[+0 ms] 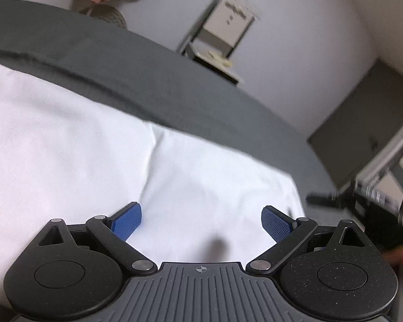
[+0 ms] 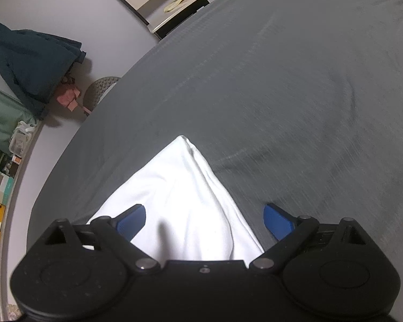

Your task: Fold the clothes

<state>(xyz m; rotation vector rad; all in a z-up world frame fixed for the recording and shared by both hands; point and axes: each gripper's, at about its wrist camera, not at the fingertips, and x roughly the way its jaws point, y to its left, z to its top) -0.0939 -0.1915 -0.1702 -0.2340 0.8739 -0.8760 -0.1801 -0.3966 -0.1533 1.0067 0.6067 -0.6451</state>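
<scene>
Spread wide and empty above smooth white cotton garment [image 1: 94, 145]: left gripper [image 1: 201, 221], blue ribbed pads [image 1: 127, 221]. Likewise released, right gripper [image 2: 204, 221] over the garment's pointed folded corner [image 2: 184, 145]. Beyond, matte grey bedsheet [image 2: 282, 94]; farther, blurred chair [image 1: 223, 35].

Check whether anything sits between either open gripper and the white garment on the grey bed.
Nothing visible does. The left gripper and the right gripper are both open directly over the white garment, with only bare cloth between their fingers. The grey bed cover around it holds nothing else.
</scene>
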